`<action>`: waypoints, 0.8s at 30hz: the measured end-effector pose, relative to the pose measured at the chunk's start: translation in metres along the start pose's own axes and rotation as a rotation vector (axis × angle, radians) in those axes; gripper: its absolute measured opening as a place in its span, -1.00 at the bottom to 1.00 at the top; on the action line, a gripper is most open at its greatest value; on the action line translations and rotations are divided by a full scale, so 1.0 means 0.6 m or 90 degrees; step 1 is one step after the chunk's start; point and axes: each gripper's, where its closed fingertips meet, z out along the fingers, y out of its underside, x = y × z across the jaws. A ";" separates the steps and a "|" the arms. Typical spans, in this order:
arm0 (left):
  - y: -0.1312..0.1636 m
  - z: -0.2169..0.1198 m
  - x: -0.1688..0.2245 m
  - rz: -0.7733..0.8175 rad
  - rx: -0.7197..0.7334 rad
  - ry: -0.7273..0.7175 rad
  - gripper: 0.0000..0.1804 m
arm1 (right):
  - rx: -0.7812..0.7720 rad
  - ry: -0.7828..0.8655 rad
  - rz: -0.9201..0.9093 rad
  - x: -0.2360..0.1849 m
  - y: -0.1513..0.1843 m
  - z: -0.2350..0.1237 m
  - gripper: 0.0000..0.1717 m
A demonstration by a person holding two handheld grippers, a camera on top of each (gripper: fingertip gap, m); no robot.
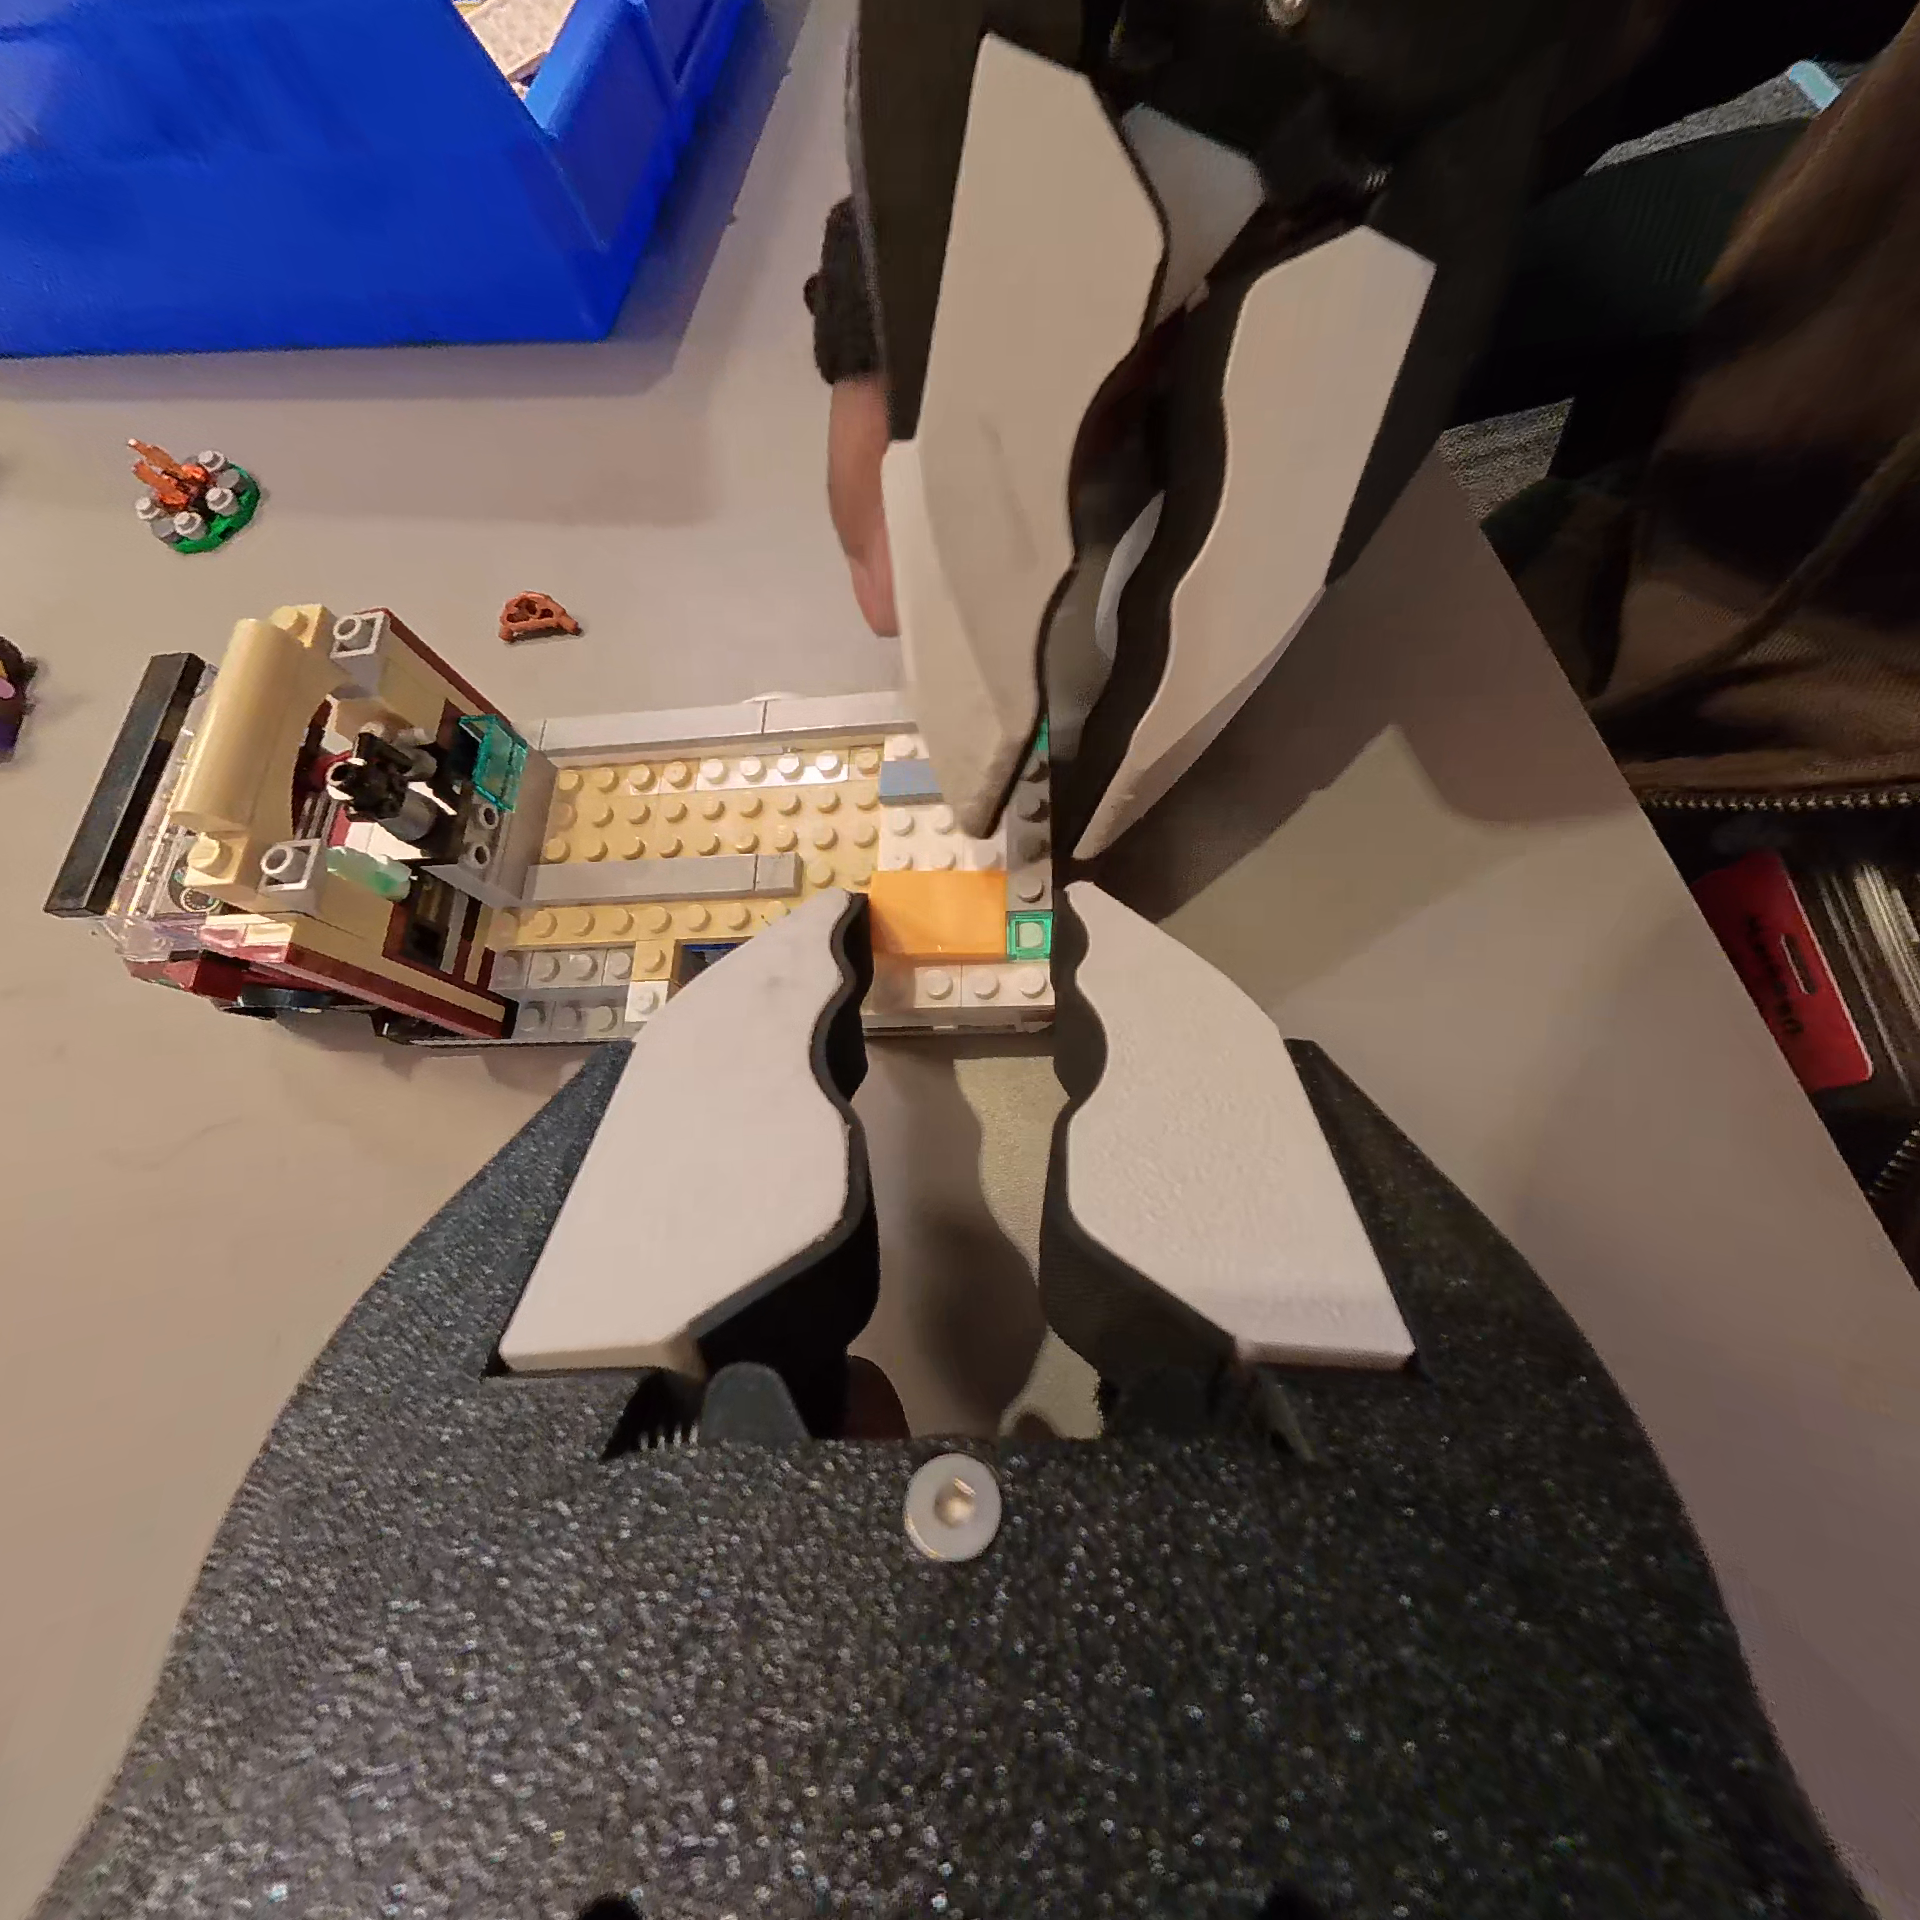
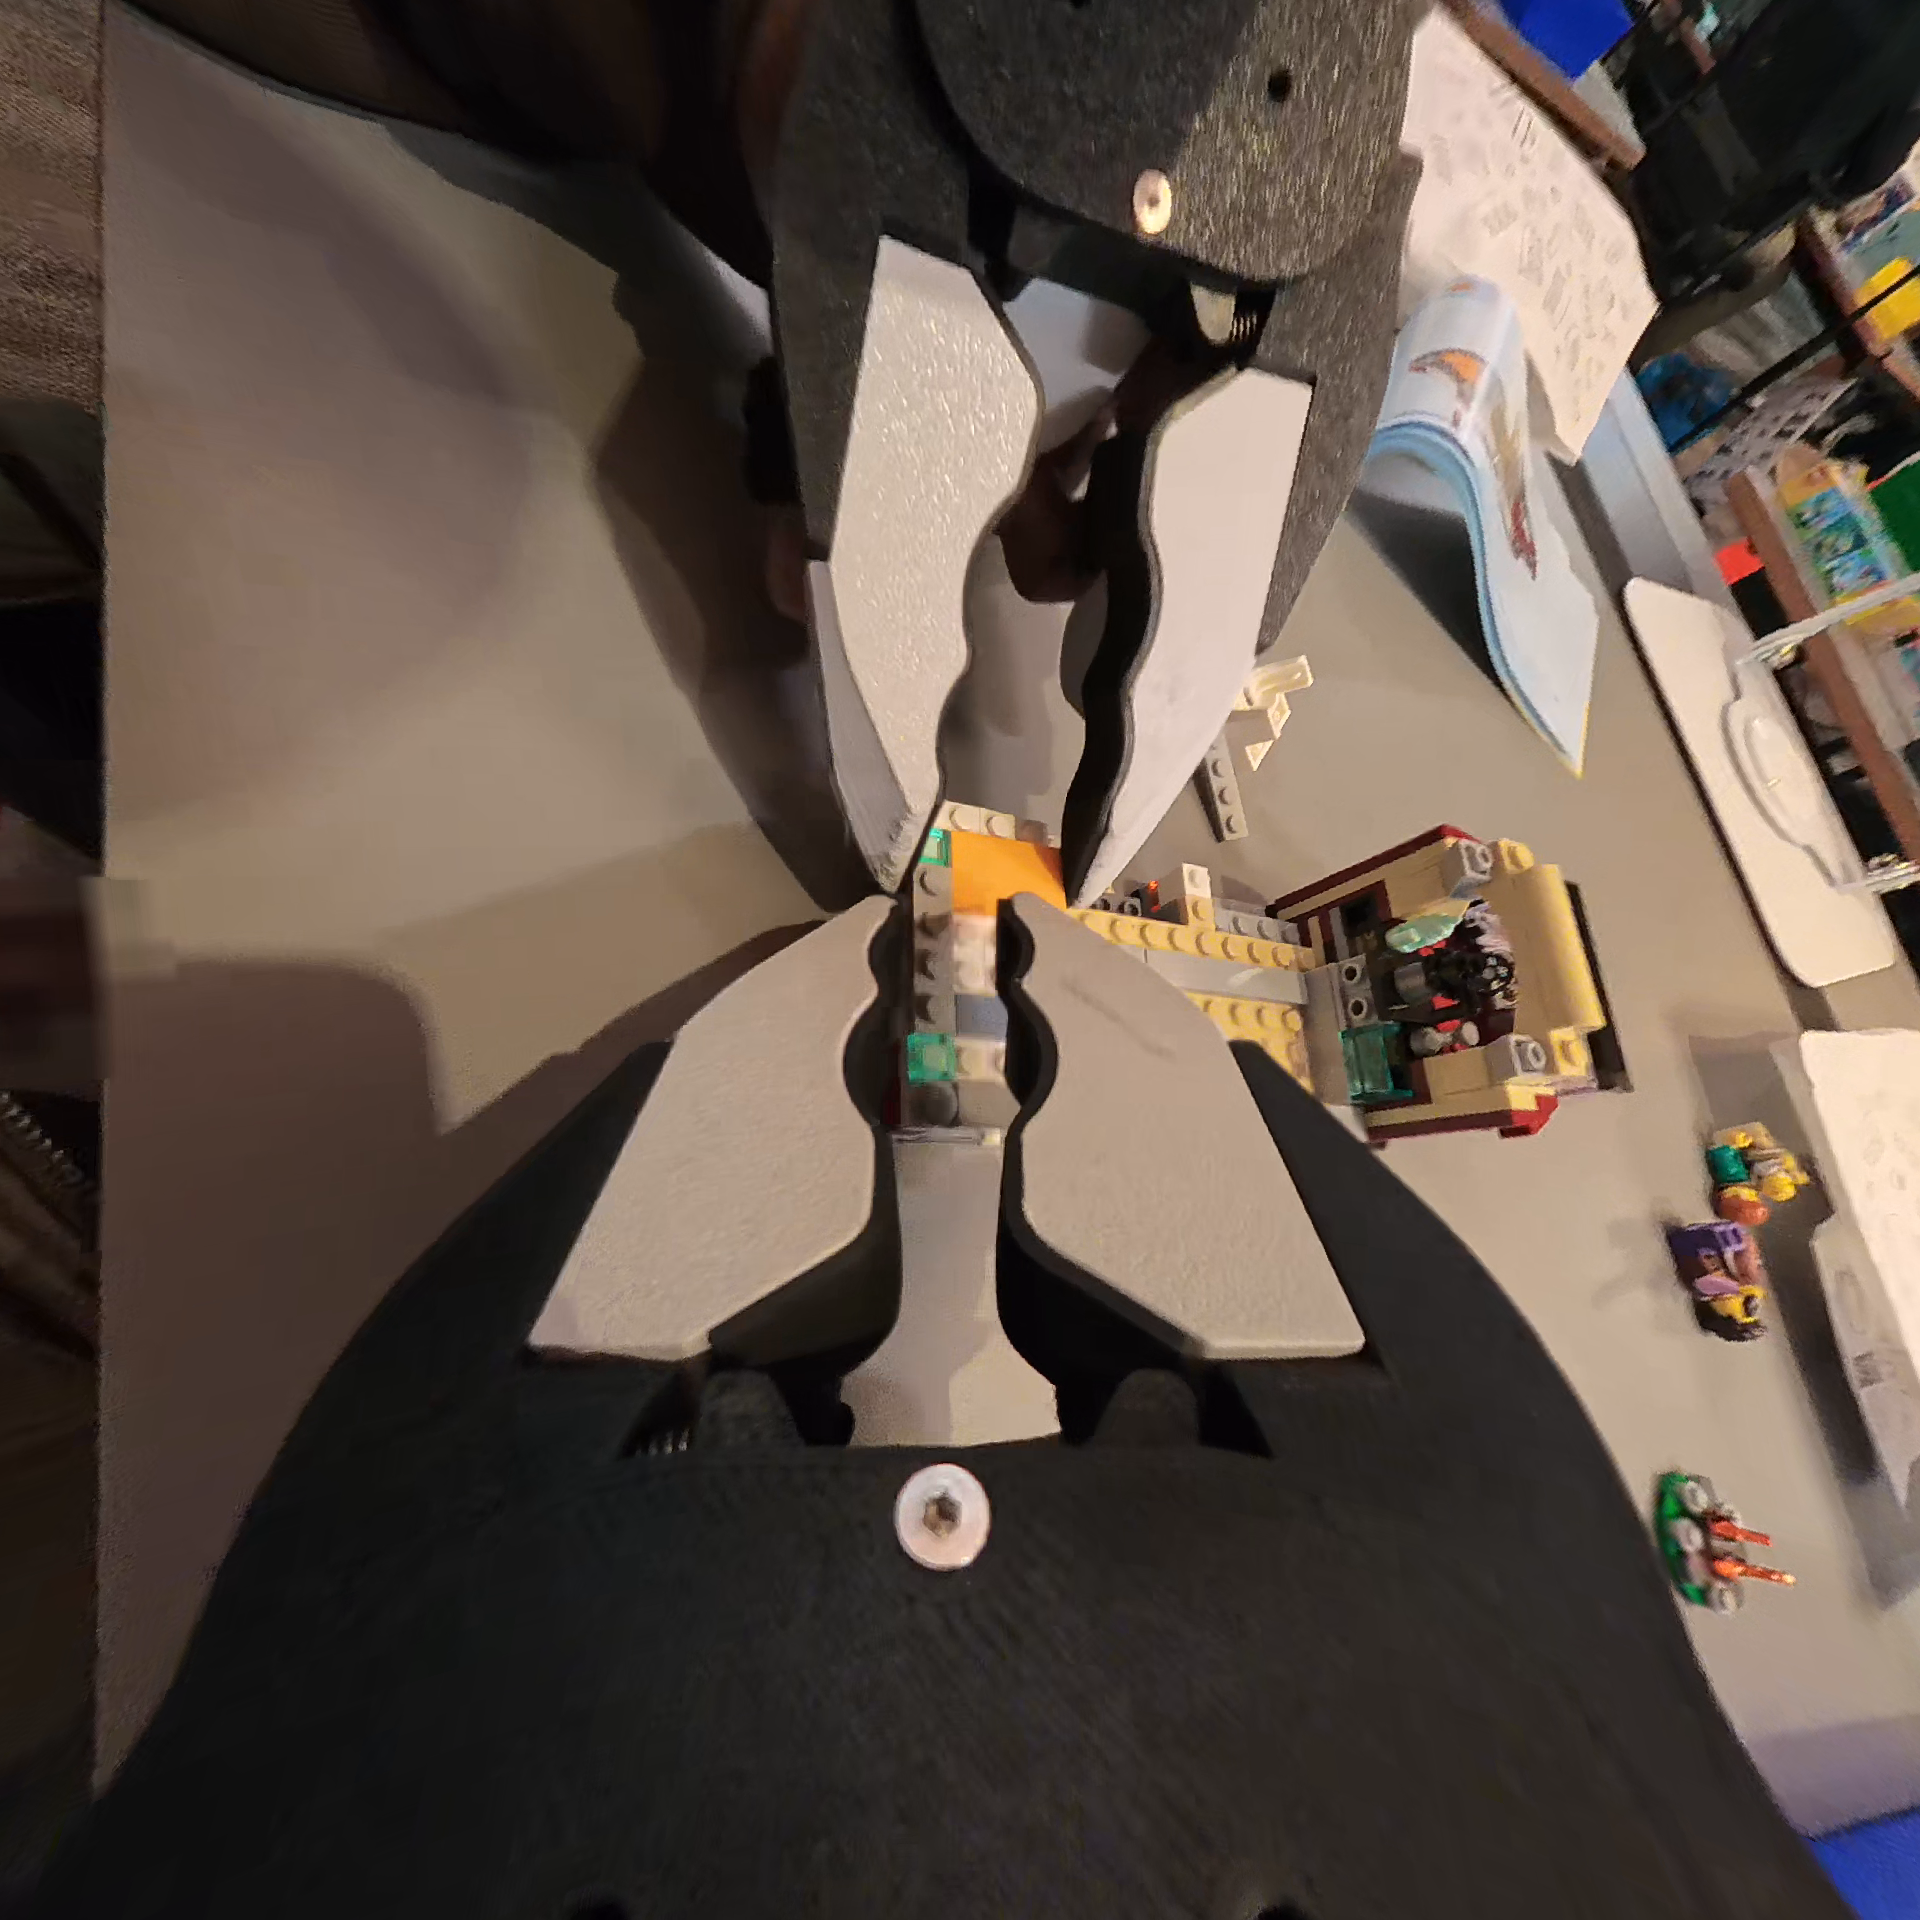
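Grey tabletop [image 1: 312,1195] carries a brick-built camper model [image 1: 582,894], its roofless studded floor facing up so both tongs can reach in. Left tongs [image 1: 961,920] clamp the floor's near end across the orange tile [image 1: 940,914], steadying it. Right tongs [image 2: 948,920] pinch a small white brick [image 2: 977,956] at the rear edge.

A tan studded brick floor plate [image 1: 717,821] carries an orange smooth tile [image 1: 935,914] and translucent green square tile [image 1: 1031,935]; dark-red and cream striped brick cab [image 1: 312,831]; blue plastic bin [image 1: 312,177]; grey table [image 1: 312,1195].
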 end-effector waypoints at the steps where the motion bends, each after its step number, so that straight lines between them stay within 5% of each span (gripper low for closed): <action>1: 0.000 0.000 0.000 0.000 0.000 0.000 -0.63 | 0.007 -0.004 -0.006 -0.003 -0.004 -0.002 -0.86; 24: -0.001 -0.003 -0.001 0.118 -0.014 -0.059 -0.64 | -0.014 -0.029 0.076 -0.008 0.008 0.006 -0.92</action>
